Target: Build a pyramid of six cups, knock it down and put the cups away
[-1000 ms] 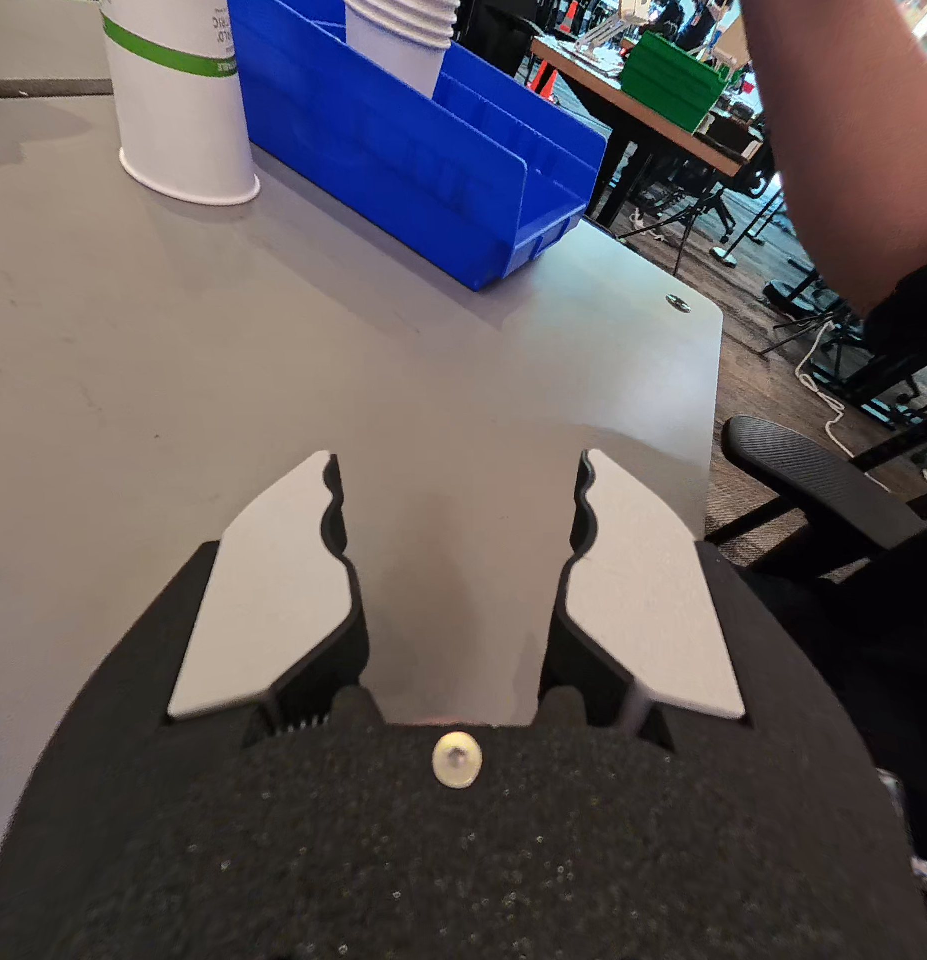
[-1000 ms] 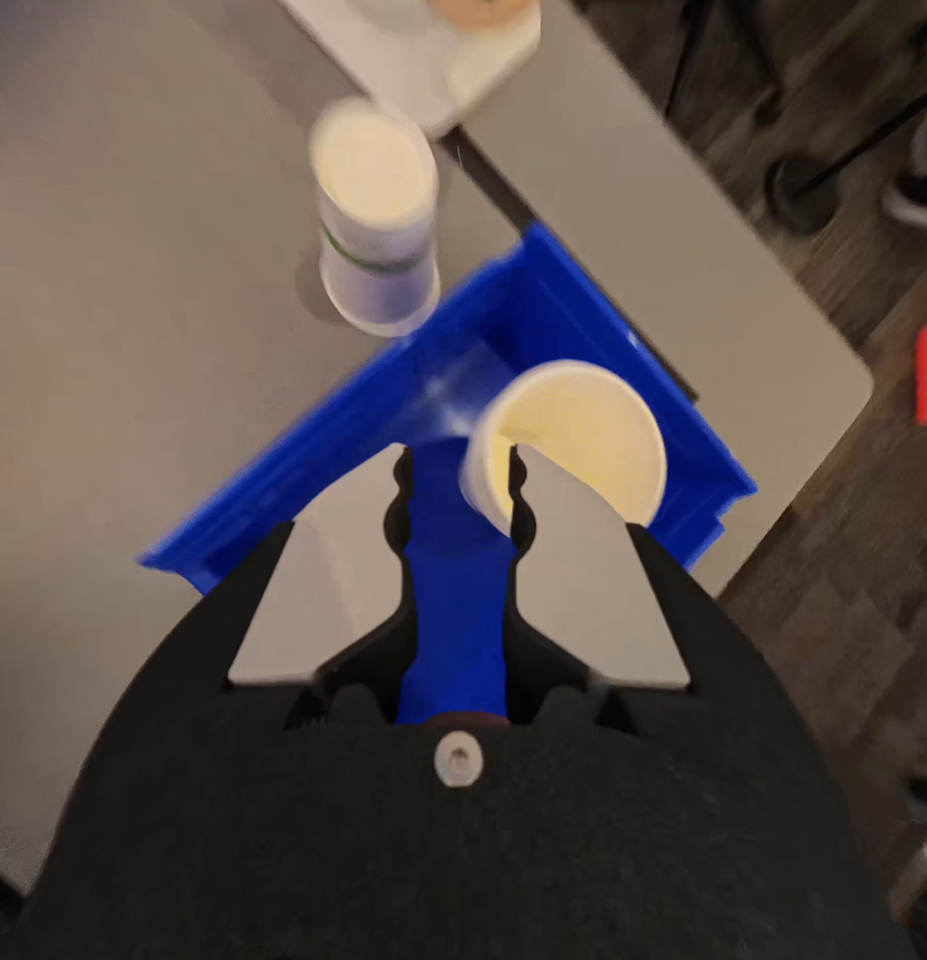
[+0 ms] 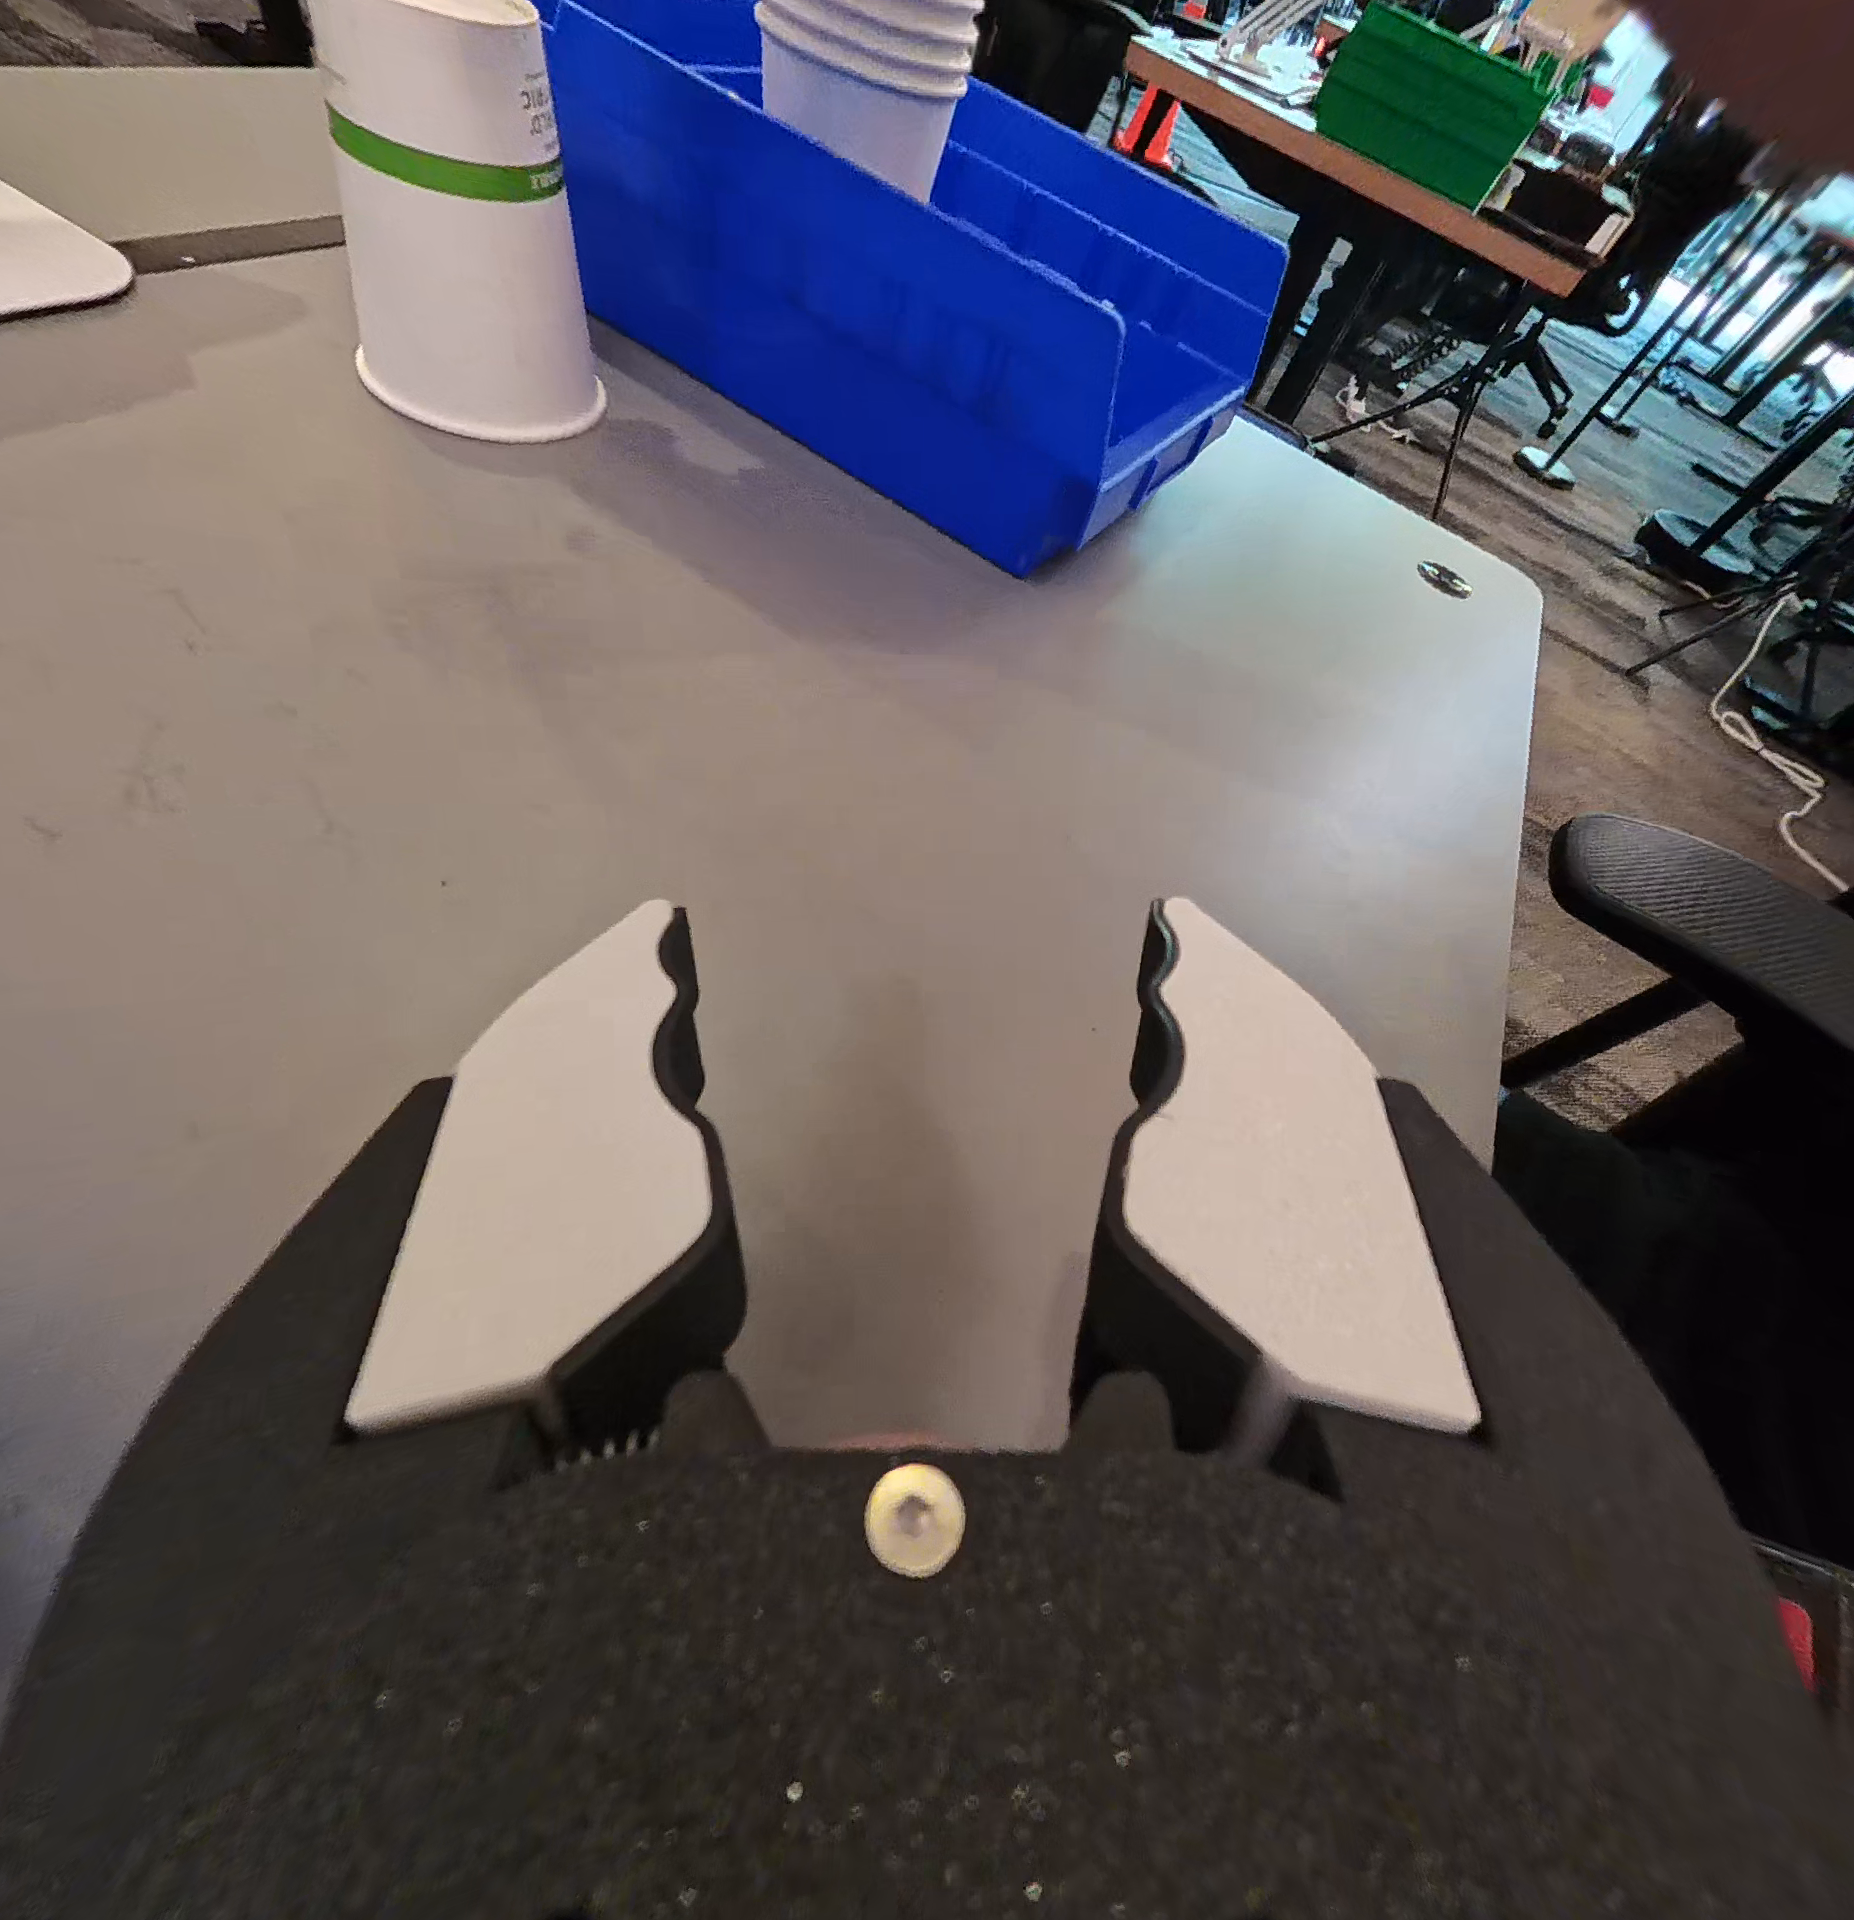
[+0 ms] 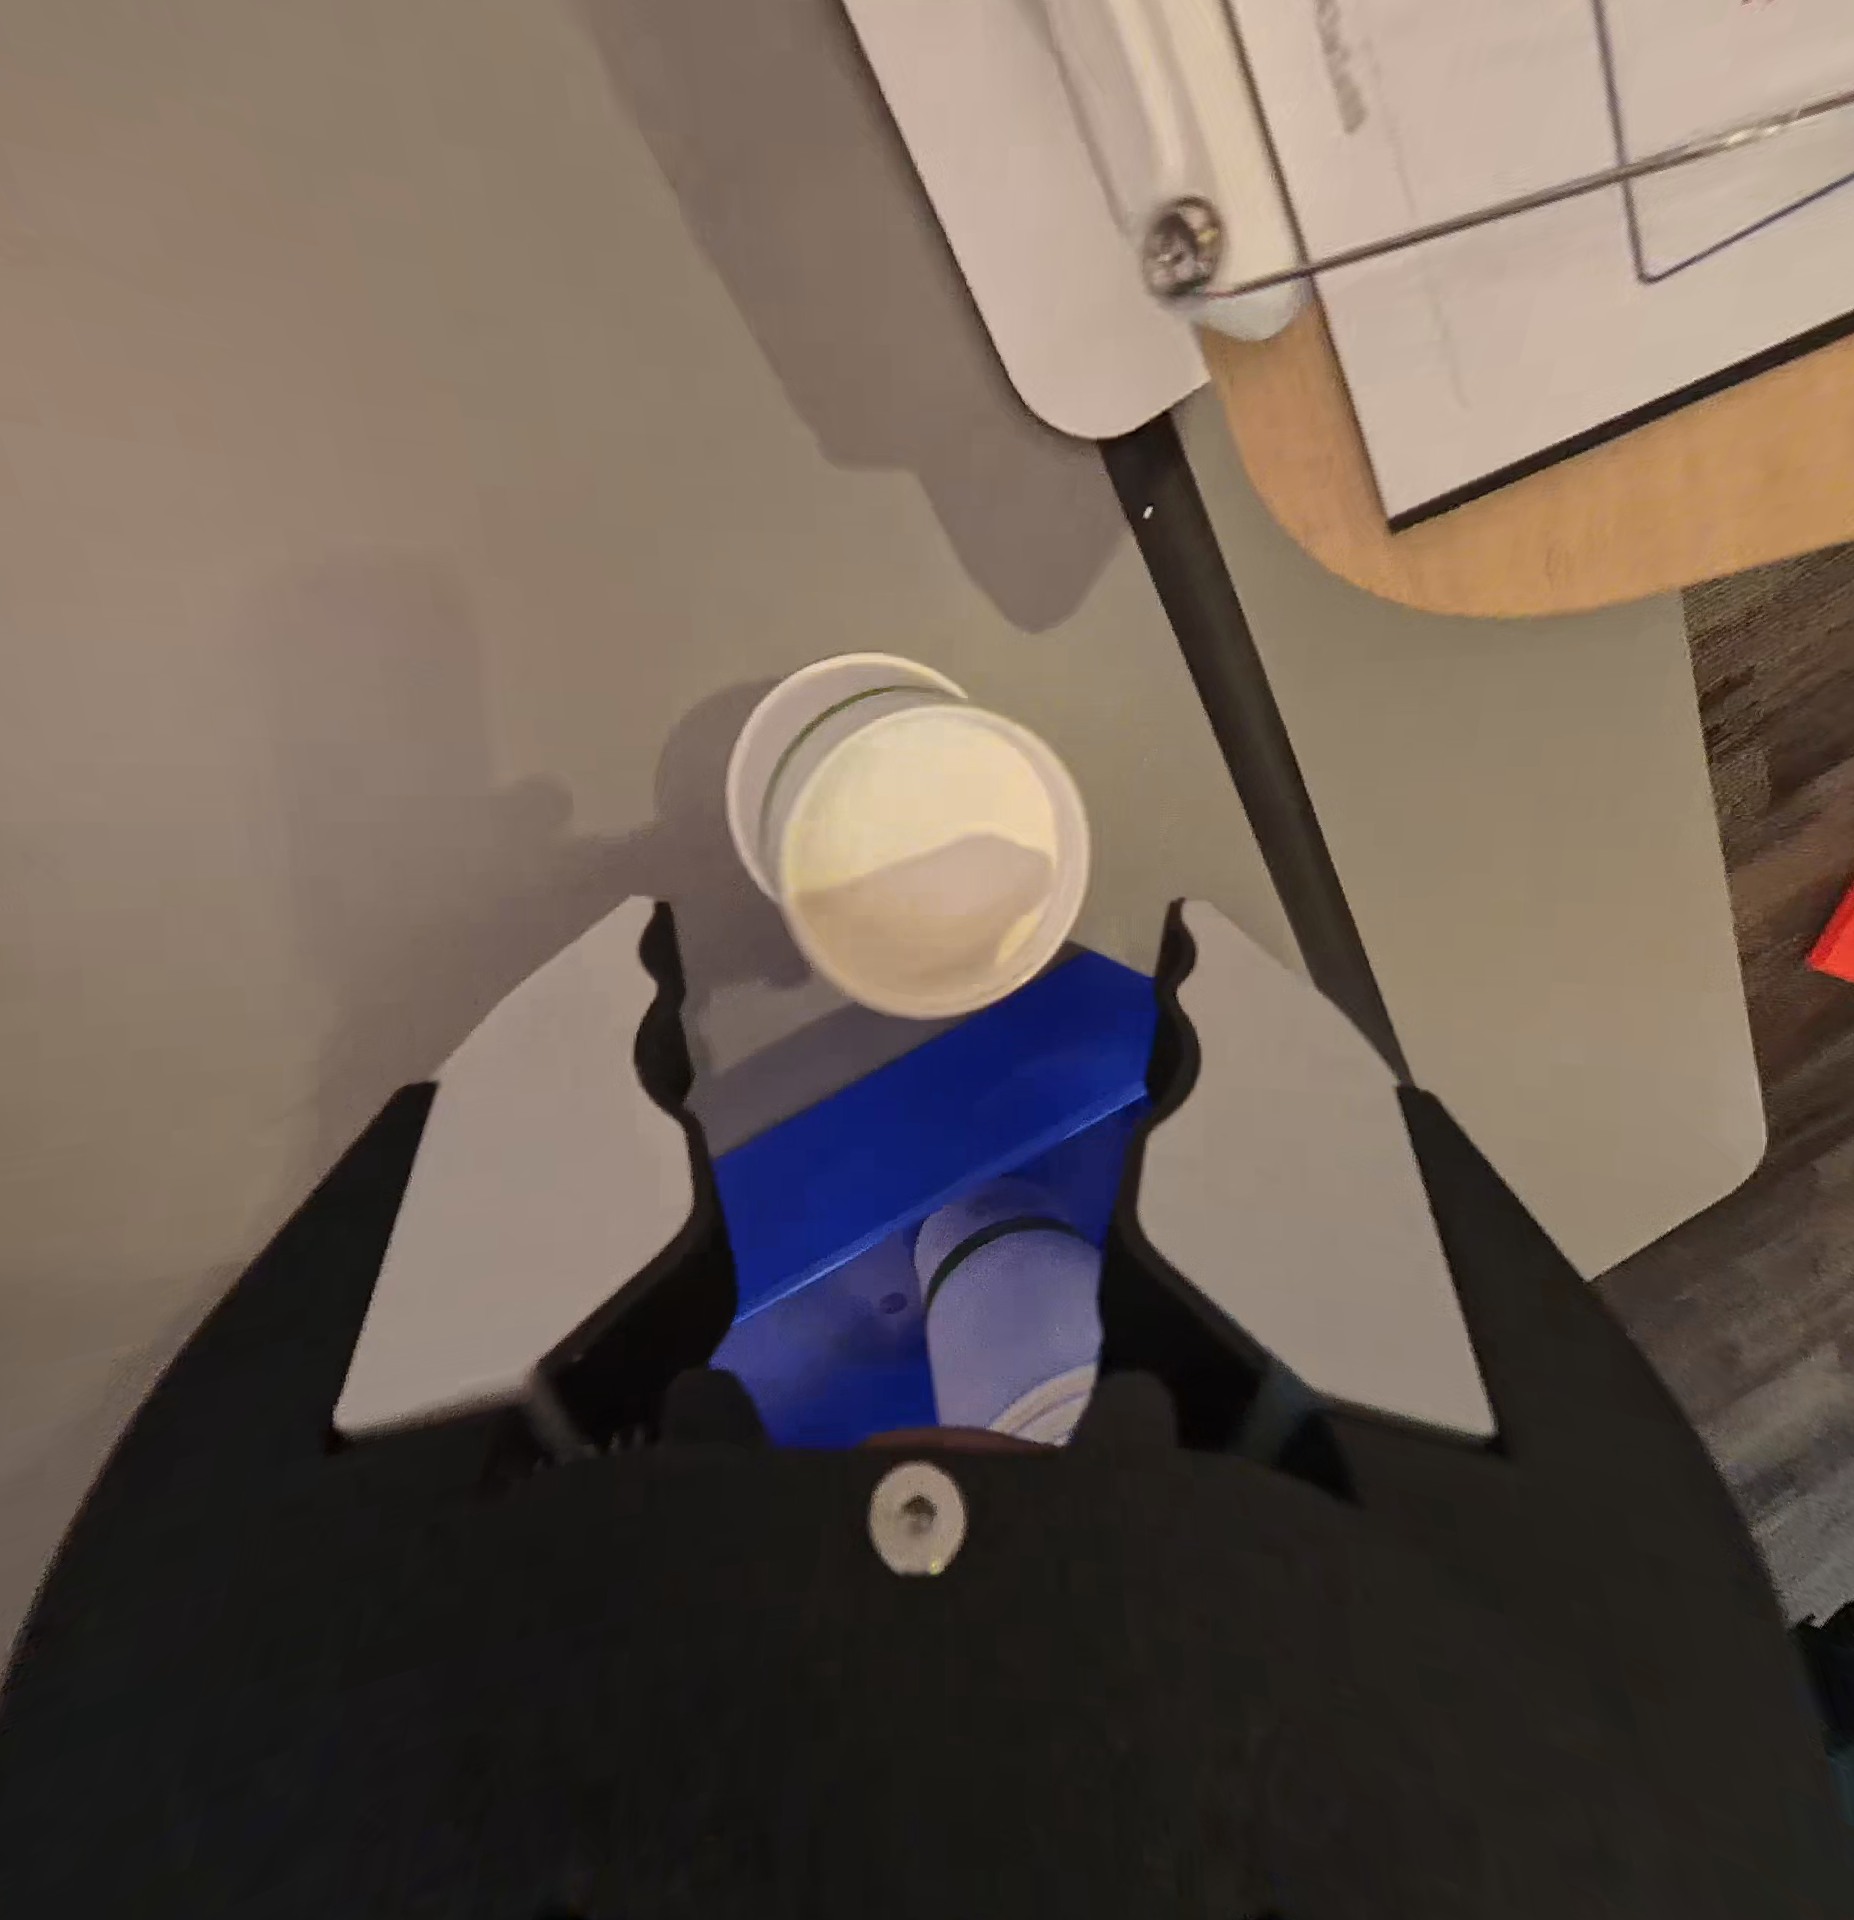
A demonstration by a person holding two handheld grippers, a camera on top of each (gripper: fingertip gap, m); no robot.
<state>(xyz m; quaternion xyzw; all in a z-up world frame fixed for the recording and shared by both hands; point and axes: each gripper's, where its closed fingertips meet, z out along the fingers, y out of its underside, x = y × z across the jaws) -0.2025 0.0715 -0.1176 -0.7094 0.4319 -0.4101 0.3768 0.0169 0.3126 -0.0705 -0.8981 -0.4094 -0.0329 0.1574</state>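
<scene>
The blue bin (image 3: 902, 312) stands on the grey desk (image 3: 383, 727), one short end close to the desk's far right edge, beyond which the floor drops away to chairs and stands. Inside the bin a nested stack of white paper cups (image 3: 866, 94) stands mouth up, leaning a little and rising above the bin wall. Just beside the bin's long left wall, one white cup with a green band (image 3: 455, 218) stands upside down on the desk, apart from the stack. The whole stretch of desk on the near side of the bin lies bare, out to the rounded corner with its small metal fitting (image 3: 1445, 575). A black chair armrest (image 3: 1733, 935) juts in just past the desk's right edge, well on the near side of the bin.

The left gripper (image 3: 918, 925) hovers low over that bare stretch, pointing toward the bin's short end, its fingers spread wide with nothing between them.

The right gripper (image 4: 915, 925) hangs above the bin (image 4: 902, 1143), looking steeply down. Its fingers are also spread apart and empty. Between them, down in the bin, lies the stack of cups (image 4: 1006, 1309), seen partly. Past the fingertips, beyond the bin wall, the upside-down cup (image 4: 923, 852) shows its pale base. Farther off from the bin, a white plate-like base (image 4: 1058, 208) with a metal screw sits on the desk, next to a dark seam between two desk tops.
</scene>
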